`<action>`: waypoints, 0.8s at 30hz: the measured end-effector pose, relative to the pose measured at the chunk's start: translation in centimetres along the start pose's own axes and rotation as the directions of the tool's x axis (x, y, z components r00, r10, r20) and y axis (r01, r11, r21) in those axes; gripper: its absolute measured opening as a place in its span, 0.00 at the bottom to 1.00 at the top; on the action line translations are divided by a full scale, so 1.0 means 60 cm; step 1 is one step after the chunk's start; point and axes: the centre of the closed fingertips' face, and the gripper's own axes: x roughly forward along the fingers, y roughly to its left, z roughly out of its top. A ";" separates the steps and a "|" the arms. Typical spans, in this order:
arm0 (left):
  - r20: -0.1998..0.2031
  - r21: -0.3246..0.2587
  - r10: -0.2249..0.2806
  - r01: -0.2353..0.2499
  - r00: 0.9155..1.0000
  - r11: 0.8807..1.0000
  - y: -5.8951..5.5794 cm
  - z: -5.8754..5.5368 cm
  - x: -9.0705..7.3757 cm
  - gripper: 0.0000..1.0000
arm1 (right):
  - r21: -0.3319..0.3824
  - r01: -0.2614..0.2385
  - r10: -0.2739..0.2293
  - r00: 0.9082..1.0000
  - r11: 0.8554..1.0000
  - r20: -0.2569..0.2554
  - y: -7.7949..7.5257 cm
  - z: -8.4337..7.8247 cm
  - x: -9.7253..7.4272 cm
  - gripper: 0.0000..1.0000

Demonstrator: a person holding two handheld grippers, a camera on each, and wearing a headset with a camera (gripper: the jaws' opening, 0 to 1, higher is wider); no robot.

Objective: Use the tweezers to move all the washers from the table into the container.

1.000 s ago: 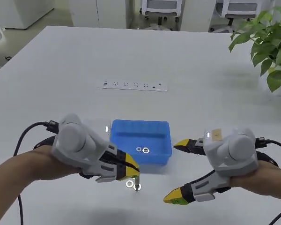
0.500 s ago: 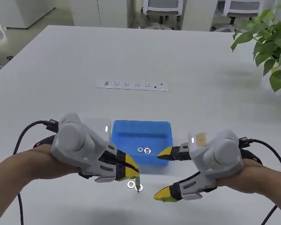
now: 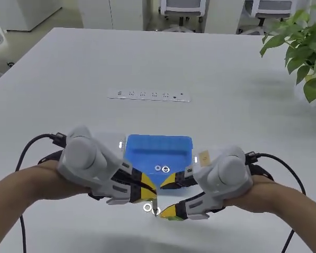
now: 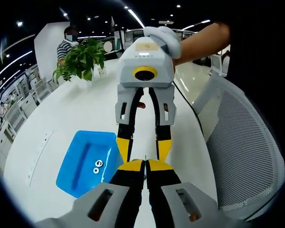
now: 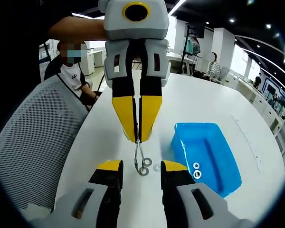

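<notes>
Washers (image 5: 143, 170) are clustered by the tabletop's (image 3: 210, 68) near edge, just beside the blue container (image 5: 211, 142), in which two are already held. The tweezers (image 5: 138, 153) are clamped in the left gripper (image 5: 138, 137), with their tips at one washer. The right gripper (image 4: 143, 151) is spread wide. A washer could be flicked away if pinched off-centre.

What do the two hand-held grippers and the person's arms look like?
The left gripper and right gripper are alike: a rounded light-grey housing, black tongs with yellow tips, and a black cable trailing from the rear. The right one carries a small tan label on top; its print is unreadable. The forearms are bare.
</notes>
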 end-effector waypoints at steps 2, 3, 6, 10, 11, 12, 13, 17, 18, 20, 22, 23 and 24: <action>0.000 0.000 -0.001 0.001 1.000 1.000 0.000 0.000 0.000 0.05 | 0.000 0.001 -0.001 1.000 1.000 -0.008 -0.002 -0.002 0.003 0.29; -0.001 0.001 -0.002 0.002 1.000 1.000 0.000 0.000 0.001 0.05 | 0.000 0.000 0.000 1.000 1.000 -0.015 -0.003 -0.003 0.006 0.28; 0.001 0.000 -0.003 0.003 1.000 1.000 0.000 0.000 0.002 0.05 | -0.004 -0.006 0.005 1.000 1.000 -0.019 -0.003 -0.004 0.010 0.26; 0.001 0.000 -0.003 0.003 1.000 1.000 0.001 0.000 0.002 0.05 | -0.005 -0.010 0.010 1.000 1.000 -0.023 -0.003 -0.003 0.017 0.23; 0.001 -0.001 -0.002 0.002 1.000 1.000 0.001 0.000 0.002 0.05 | -0.003 -0.012 0.012 1.000 1.000 -0.024 -0.003 -0.003 0.019 0.21; 0.002 -0.001 -0.001 0.002 1.000 1.000 0.002 0.000 0.002 0.05 | -0.004 -0.016 0.016 1.000 1.000 -0.024 -0.002 -0.002 0.021 0.20; 0.002 -0.001 -0.001 0.001 1.000 1.000 0.002 0.000 0.002 0.05 | -0.004 -0.018 0.018 1.000 1.000 -0.025 -0.001 -0.001 0.022 0.18; 0.002 -0.001 0.001 -0.001 1.000 1.000 0.002 0.000 0.002 0.05 | -0.004 -0.020 0.020 0.999 1.000 -0.029 0.001 -0.002 0.027 0.14; 0.002 -0.001 0.002 -0.002 1.000 1.000 0.002 -0.001 0.002 0.05 | 0.000 -0.027 0.027 0.999 1.000 -0.030 0.003 -0.002 0.028 0.13; 0.002 -0.002 0.003 -0.003 1.000 1.000 0.003 -0.001 0.002 0.05 | -0.001 -0.035 0.035 0.999 0.999 -0.033 0.007 -0.003 0.029 0.10; 0.002 -0.002 0.004 -0.004 1.000 1.000 0.003 -0.001 0.002 0.05 | -0.008 -0.030 0.029 0.999 1.000 -0.037 0.007 -0.003 0.029 0.10; 0.003 -0.003 0.002 -0.002 1.000 1.000 0.002 -0.001 0.002 0.05 | -0.006 -0.030 0.030 0.999 1.000 -0.037 0.008 -0.003 0.029 0.09; 0.003 -0.004 0.002 -0.002 1.000 1.000 0.002 -0.001 0.002 0.05 | -0.013 -0.031 0.030 0.999 0.999 -0.037 0.009 -0.003 0.029 0.09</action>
